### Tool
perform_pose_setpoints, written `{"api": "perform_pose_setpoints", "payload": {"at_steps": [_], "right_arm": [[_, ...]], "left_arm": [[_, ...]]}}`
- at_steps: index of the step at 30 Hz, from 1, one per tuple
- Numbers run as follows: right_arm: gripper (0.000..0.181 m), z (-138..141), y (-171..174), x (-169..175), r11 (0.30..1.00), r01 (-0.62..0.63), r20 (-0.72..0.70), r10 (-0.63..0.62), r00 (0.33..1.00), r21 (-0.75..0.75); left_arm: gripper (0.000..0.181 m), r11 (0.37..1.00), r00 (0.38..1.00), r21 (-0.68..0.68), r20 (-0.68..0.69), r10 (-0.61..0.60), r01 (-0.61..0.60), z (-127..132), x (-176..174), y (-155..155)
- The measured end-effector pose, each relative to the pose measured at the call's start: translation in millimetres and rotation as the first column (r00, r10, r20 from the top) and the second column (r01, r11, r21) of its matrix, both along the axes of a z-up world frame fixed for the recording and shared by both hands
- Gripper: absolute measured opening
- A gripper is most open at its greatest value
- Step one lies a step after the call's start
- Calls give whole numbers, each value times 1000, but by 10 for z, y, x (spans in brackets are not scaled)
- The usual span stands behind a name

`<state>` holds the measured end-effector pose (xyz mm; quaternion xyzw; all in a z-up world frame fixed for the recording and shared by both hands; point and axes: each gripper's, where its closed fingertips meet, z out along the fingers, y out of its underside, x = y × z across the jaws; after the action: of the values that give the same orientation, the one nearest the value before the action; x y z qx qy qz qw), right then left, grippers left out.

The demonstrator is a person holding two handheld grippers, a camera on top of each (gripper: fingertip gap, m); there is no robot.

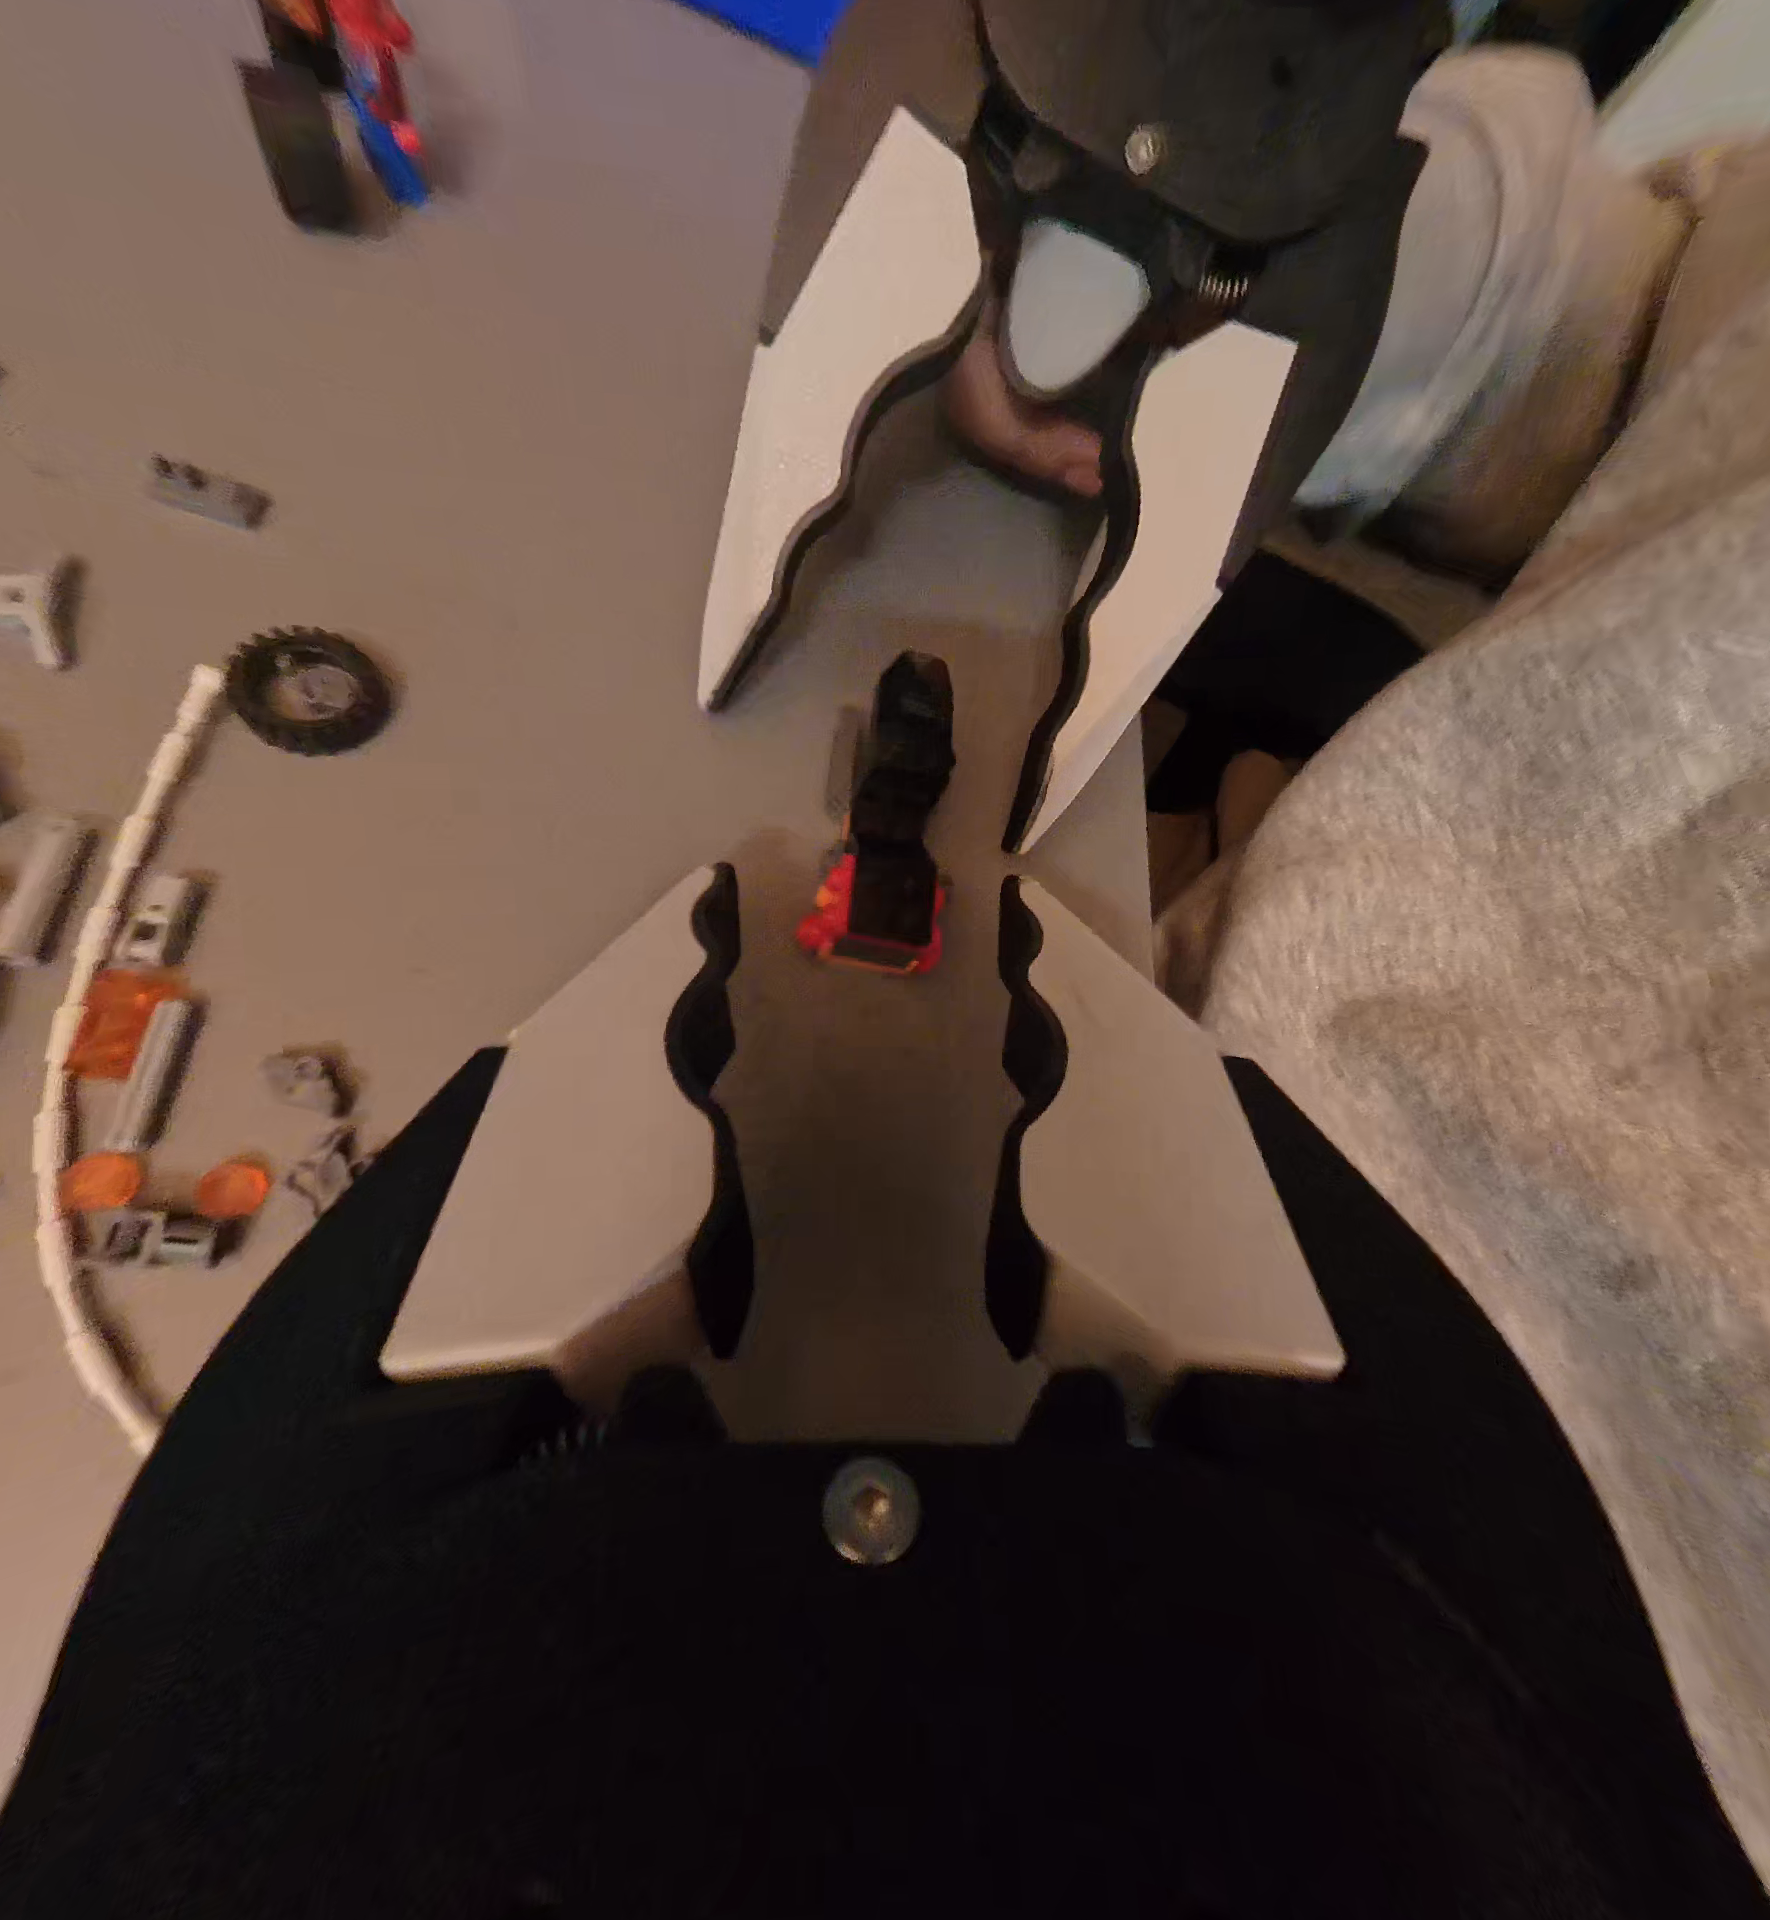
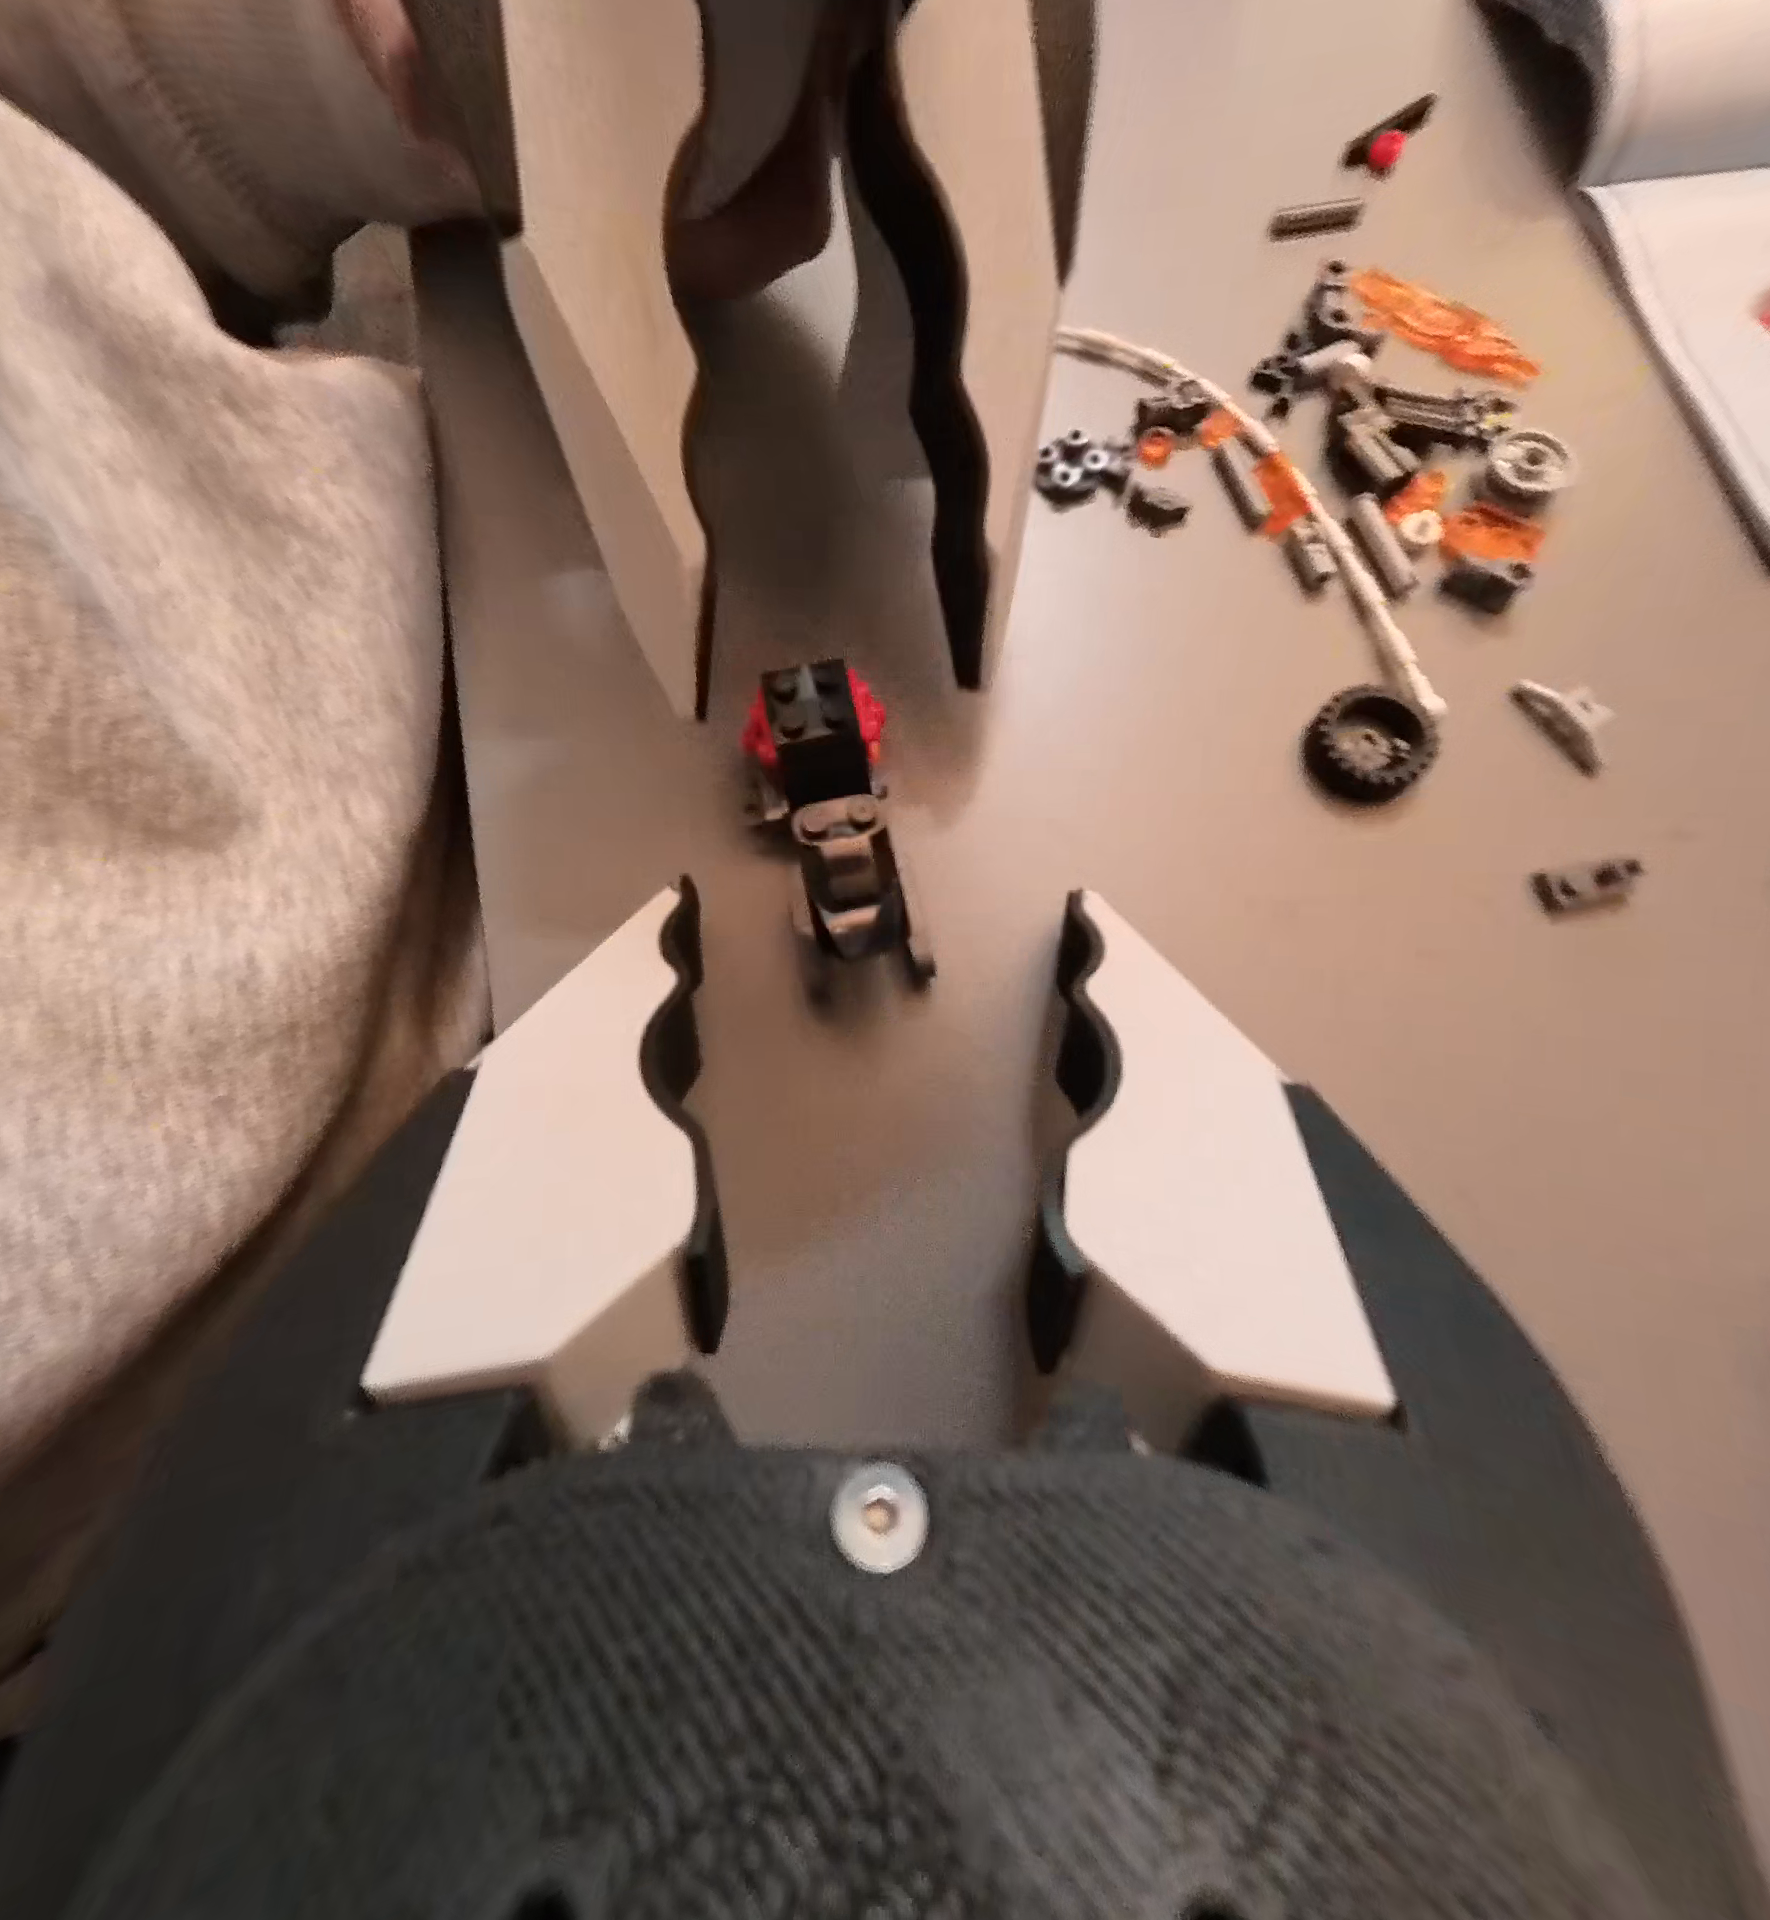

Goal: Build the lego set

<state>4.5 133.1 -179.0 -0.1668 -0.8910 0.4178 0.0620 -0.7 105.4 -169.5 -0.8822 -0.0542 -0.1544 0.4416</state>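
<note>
A small black and red lego assembly (image 1: 886, 831) lies on the grey table (image 1: 548, 416), between my two grippers, which face each other. My left gripper (image 1: 865, 883) is open and empty, its fingertips on either side of the assembly's red end. My right gripper (image 1: 865, 769) comes in from the far side, also open. In the right wrist view the assembly (image 2: 829, 810) lies just ahead of my open right gripper (image 2: 881, 899), black end nearest. The left gripper (image 2: 834, 694) stands open beyond its red end. Neither gripper holds anything.
Loose parts lie to the left: a black tyre (image 1: 312, 691), a white flexible tube (image 1: 122, 935), orange clear pieces (image 1: 117, 1023) and grey pieces. The right wrist view shows that pile (image 2: 1380, 447), the tyre (image 2: 1369, 746) and an instruction booklet (image 2: 1743, 343). A beige sleeve (image 2: 133, 727) borders the table. The grippers' ends are close to 4 cm from one another.
</note>
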Motion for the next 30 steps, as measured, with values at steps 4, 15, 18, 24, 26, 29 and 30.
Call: {"api": "perform_pose_setpoints", "payload": {"at_steps": [4,15,18,24,26,29,30], "right_arm": [[70,32,70,-8,997,77,-24,-77,997,-16],[41,821,142,-790,840,363,-145,-450,881,-403],[41,1018,-37,-966,851,312,-176,-414,893,-422],[38,926,-75,-1480,920,308,-326,-377,867,-244],[39,787,-82,-1618,918,323,-305,-383,872,-229],[39,590,-96,-1631,916,340,-234,-386,892,-214],[39,579,-73,-1628,912,350,-242,-397,885,-215]], "left_arm": [[49,994,998,98,51,44,-49,144,-86,-53],[47,939,967,232,74,245,-255,347,-509,-231],[44,922,952,238,41,304,-304,356,-622,-286],[42,896,930,249,78,359,-367,371,-764,-357],[43,889,928,265,115,355,-373,395,-780,-373],[42,881,924,279,132,359,-382,415,-797,-386],[43,882,924,276,132,360,-383,409,-798,-384]]}}
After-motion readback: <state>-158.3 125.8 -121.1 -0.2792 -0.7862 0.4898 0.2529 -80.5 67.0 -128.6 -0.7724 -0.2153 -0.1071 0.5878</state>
